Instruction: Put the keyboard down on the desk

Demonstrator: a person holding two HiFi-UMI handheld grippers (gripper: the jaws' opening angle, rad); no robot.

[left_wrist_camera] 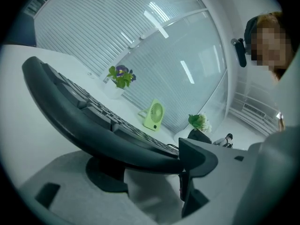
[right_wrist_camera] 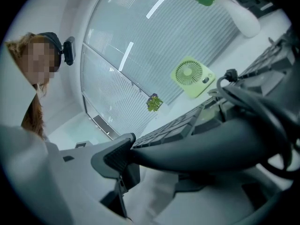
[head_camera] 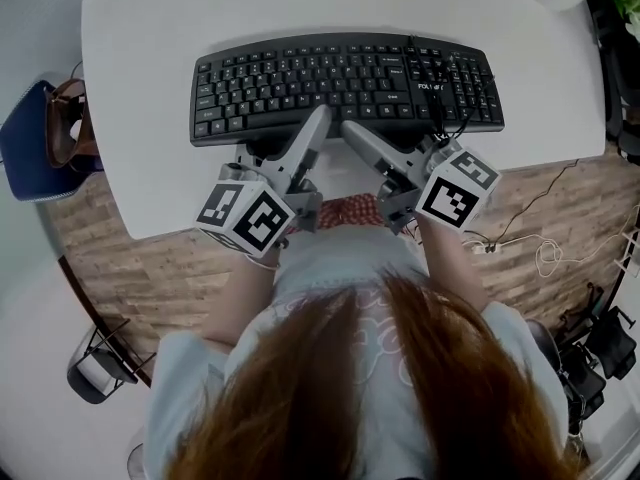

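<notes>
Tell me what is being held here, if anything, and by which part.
The keyboard, by the middle of its near edge: the left hand-held gripper and the right hand-held gripper each clamp that edge, side by side.

The left gripper (head_camera: 285, 146) and the right gripper (head_camera: 392, 146) are held side by side close before the body, with the jaws pointed toward the far side. Each pair of jaws is clamped on the near edge of the keyboard (head_camera: 340, 78).

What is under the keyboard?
The white desk, plus a jaw of the left claw and of the right claw under the keyboard's front edge. The desk surface beneath is covered.
</notes>
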